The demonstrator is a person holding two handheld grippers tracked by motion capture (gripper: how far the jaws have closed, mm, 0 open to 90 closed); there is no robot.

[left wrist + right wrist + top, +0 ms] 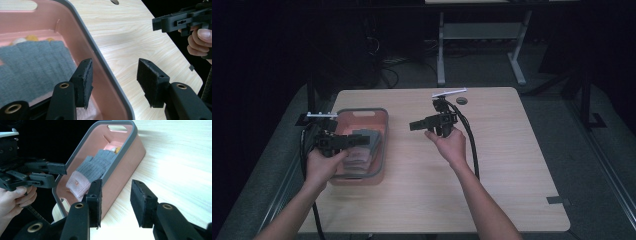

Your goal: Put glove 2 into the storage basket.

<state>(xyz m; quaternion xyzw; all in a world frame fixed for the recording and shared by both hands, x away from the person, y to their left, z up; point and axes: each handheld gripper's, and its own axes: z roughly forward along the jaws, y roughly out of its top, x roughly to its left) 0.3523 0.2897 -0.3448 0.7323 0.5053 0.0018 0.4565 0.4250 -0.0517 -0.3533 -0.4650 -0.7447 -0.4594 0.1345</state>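
A pink bin with a grey rim [385,131] stands on the left part of the wooden table. Inside lies a grey knitted glove [97,165] with a pink cuff, the same glove [32,65] lying under my left jaw. My left gripper [115,80] hovers over the bin's right wall, open, its jaws straddling the rim [100,57] with nothing between them. My right gripper [116,200] is open and empty over the table, pointing at the bin's wall [127,160]. From above, the left gripper [366,140] is over the bin and the right gripper [413,125] is just right of it.
Something yellow [115,150] lies at the bin's far end behind the glove. A round cable hole [462,100] sits near the table's far edge and a dark tape strip [558,201] at its near right. Bare wood [512,150] spreads to the right.
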